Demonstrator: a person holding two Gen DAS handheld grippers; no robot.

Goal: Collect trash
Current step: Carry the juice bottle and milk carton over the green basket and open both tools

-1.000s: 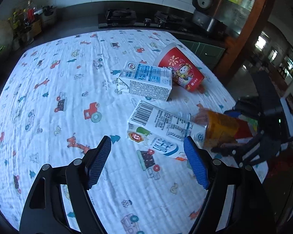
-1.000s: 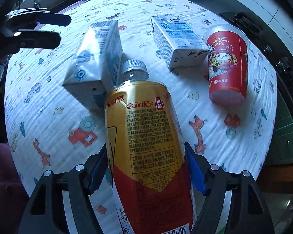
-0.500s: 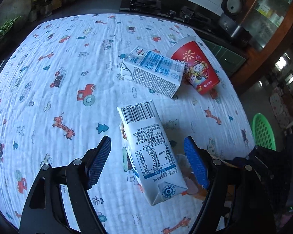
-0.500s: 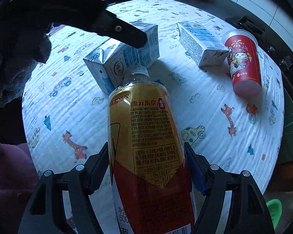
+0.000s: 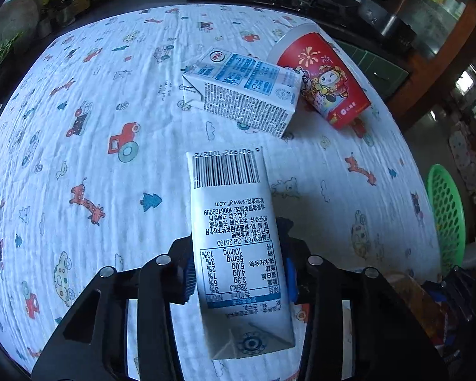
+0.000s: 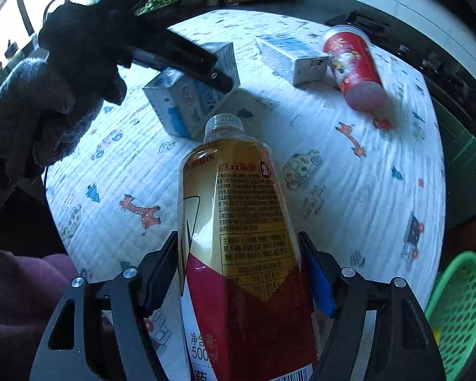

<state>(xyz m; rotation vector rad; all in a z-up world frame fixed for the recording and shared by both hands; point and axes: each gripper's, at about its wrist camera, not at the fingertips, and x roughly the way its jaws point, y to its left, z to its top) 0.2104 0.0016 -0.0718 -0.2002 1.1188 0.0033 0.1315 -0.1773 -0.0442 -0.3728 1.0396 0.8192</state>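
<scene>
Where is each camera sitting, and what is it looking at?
Left wrist view: sits on the left gripper, looking down its fingers at the milk carton its closing jaws squeeze, on the cartoon tablecloth.
Right wrist view: sits on the right gripper, looking down at the yellow bottle it holds; a gloved hand shows at left.
Both see: the second carton, red cup, green basket.

- My left gripper [image 5: 239, 277] points steeply down, jaws closing with a carton between them.
- My right gripper [image 6: 242, 273] points steeply down, clamped on a bottle.
</scene>
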